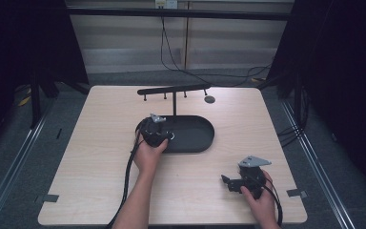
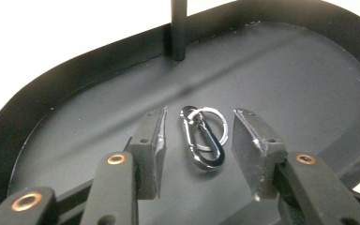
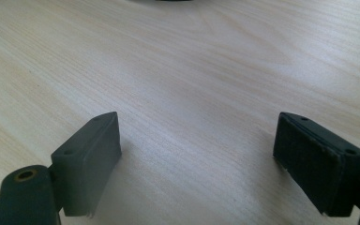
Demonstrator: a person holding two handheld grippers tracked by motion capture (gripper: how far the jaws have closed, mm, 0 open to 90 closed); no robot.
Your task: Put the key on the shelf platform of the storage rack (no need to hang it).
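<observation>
Left gripper (image 2: pixel 198 136) over tray's (image 2: pixel 309 84) left end.
Jaws apart, carabiner (image 2: pixel 205 140) lying loose between; right gripper (image 3: pixel 197 159) wide, empty.

A shiny silver carabiner (image 2: pixel 204 140) lies in a matte black tray (image 2: pixel 98 93) on a pale wood-grain table (image 1: pixel 100 157)

Black left gripper (image 1: pixel 164 136) and right gripper (image 1: pixel 226 182), grey plates, trailing cables.
</observation>
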